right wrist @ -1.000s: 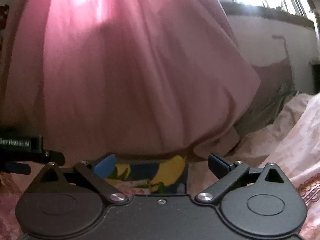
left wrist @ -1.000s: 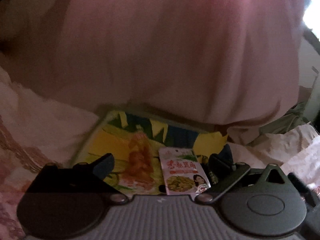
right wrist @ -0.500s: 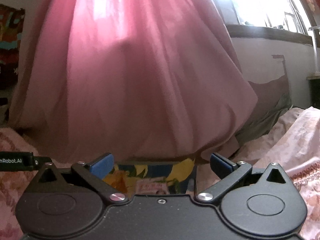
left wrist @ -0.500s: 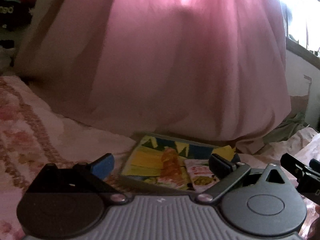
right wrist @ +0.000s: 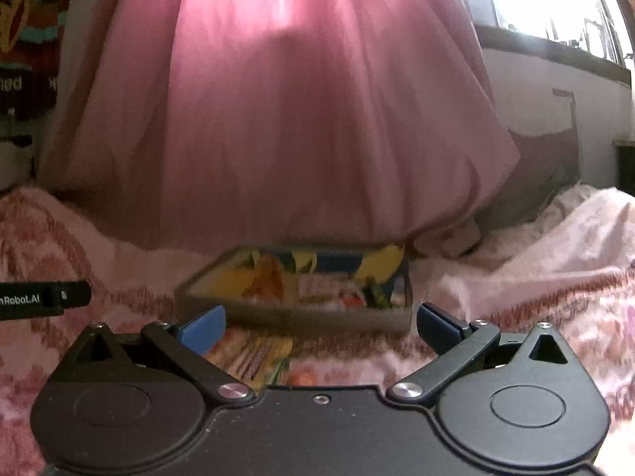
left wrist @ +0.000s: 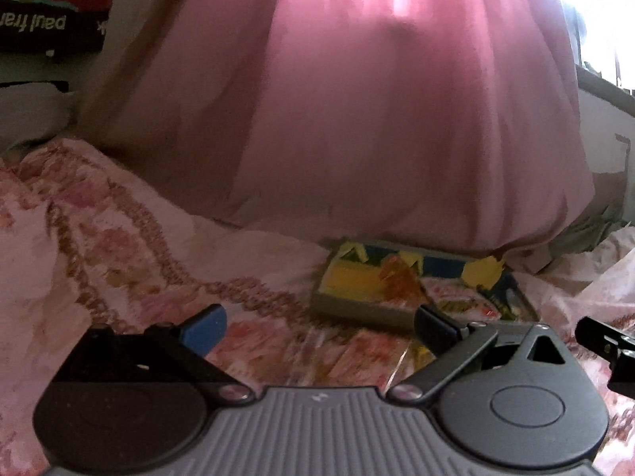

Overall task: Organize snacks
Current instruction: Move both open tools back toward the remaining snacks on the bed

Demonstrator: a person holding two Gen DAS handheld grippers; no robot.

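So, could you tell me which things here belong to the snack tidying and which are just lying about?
Job:
- tray
- snack packets in the tray
- packet before the right gripper

Lying about:
- pink curtain
- floral bedspread
- wall poster

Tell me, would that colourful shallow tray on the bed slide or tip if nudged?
The tray looks low and flat, so it is unlikely to tip. It sits on a soft, rumpled floral bedspread, which would probably drag rather than let it glide. Its snack packets lie loose and might shift.

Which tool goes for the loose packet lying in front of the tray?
Right, probably. The packet lies just ahead of the open right tool; in the left view the left tool has only bedspread ahead.
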